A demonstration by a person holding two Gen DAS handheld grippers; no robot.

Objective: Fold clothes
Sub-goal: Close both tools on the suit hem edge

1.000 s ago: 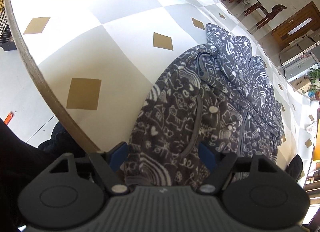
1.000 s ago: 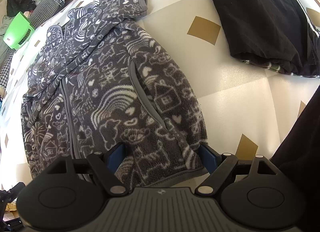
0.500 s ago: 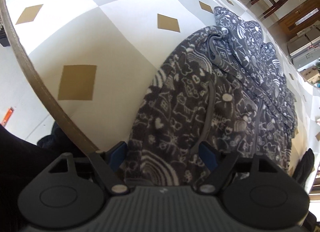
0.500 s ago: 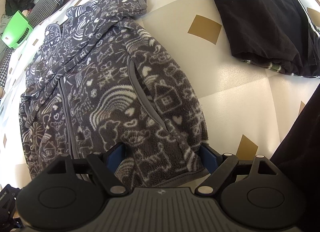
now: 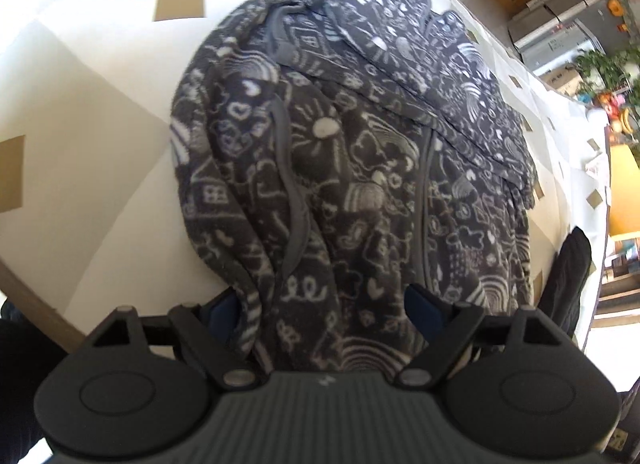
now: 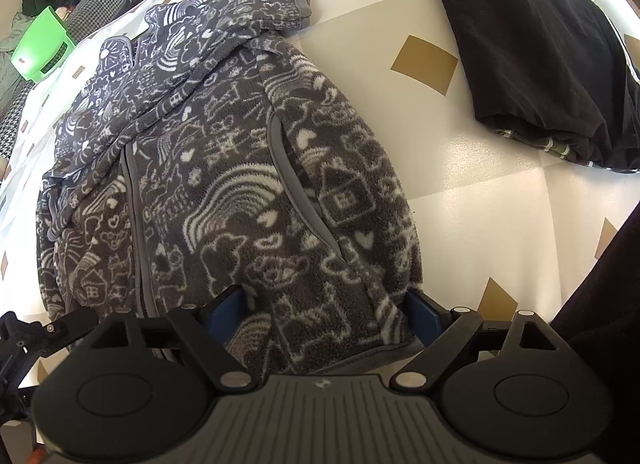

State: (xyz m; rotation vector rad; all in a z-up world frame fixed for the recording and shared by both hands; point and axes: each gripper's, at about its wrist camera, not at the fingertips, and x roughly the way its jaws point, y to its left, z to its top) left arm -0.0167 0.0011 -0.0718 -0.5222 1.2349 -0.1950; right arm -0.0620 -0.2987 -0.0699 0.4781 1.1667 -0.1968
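White surface [image 6: 472, 200] with tan diamonds carried the patterned fleece jacket [image 6: 224, 184] at frame centre; black folded clothes [image 6: 532, 48] lay upper right. Left hand-held gripper [image 5: 320, 304] and right hand-held gripper [image 6: 324, 308] each sat low at the near hem, fingers spread wide with fleece bunched between, not pinched. Judged: grip both hem corners evenly, lift level.

text: none legible | labels: none | brands: none | numbers: none | signs: none
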